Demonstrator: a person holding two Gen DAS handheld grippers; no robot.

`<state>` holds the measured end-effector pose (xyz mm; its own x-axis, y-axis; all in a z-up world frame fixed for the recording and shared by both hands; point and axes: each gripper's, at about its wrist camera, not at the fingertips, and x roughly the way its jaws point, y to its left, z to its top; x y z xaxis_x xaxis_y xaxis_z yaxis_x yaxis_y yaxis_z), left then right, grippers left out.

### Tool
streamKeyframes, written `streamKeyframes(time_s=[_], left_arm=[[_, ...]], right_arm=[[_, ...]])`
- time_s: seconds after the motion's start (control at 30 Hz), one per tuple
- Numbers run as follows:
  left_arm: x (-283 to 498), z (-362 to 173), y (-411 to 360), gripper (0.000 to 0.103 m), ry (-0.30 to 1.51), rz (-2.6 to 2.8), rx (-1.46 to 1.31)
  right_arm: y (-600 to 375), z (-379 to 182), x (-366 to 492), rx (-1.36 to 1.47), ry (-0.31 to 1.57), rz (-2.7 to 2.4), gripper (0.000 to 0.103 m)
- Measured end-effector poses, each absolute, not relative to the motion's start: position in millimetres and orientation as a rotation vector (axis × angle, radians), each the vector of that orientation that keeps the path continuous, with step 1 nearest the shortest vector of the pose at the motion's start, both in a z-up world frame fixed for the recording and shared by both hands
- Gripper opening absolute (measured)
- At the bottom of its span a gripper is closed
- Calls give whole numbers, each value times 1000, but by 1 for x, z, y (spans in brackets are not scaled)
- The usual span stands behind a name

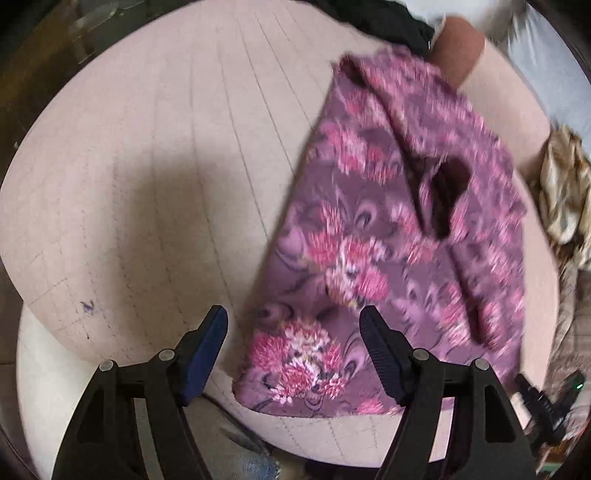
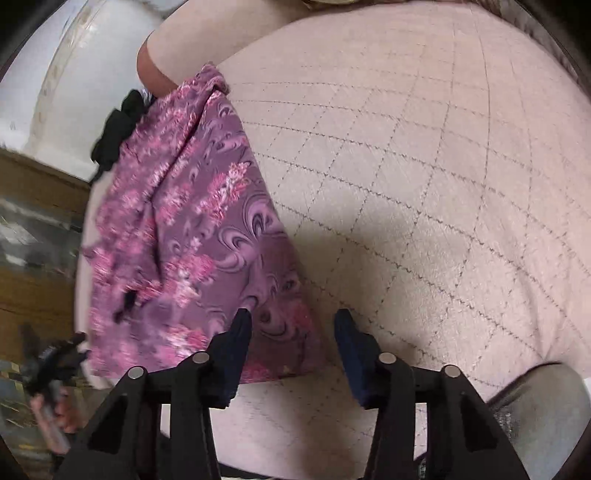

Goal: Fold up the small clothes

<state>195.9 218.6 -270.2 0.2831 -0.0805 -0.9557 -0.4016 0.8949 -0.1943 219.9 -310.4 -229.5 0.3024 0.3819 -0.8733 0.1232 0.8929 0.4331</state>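
A purple cloth with pink flowers [image 1: 373, 236] lies folded into a long strip on a pale quilted cushion [image 1: 166, 166]. My left gripper [image 1: 293, 321] is open, hovering over the strip's near corner, and holds nothing. In the right wrist view the same cloth [image 2: 192, 236] lies to the left. My right gripper [image 2: 291, 328] is open and empty above the cloth's near right corner, over the cushion [image 2: 424, 184]. The far part of the cloth is rumpled and motion-blurred.
A black garment [image 1: 384, 22] and a brown item [image 1: 458, 55] lie beyond the cloth's far end. A tan patterned fabric pile [image 1: 565, 192] sits at the right edge. The right gripper shows at the lower right [image 1: 543, 406]. Wooden furniture [image 2: 33, 229] stands left.
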Motion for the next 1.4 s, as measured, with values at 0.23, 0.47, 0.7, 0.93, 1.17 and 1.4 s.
streamKeyframes(time_s=[0.23, 0.47, 0.7, 0.93, 1.17, 1.4], left_arm=[[189, -266, 212, 4, 1263, 258, -409], [153, -214, 215, 4, 1205, 276, -339], [174, -255, 211, 4, 1310, 305, -269], [172, -242, 211, 20, 1289, 339, -255], [160, -168, 214, 67, 1078, 285, -304], [230, -124, 183, 73, 969, 175, -236]], right_arm=[[-310, -226, 211, 425, 1288, 151, 7], [-316, -155, 179, 399, 1190, 209, 5], [-304, -204, 185, 324, 1326, 105, 5], [-295, -196, 187, 208, 1335, 115, 17], [-308, -114, 181, 255, 1073, 257, 83], [-284, -62, 255, 289, 871, 357, 95]])
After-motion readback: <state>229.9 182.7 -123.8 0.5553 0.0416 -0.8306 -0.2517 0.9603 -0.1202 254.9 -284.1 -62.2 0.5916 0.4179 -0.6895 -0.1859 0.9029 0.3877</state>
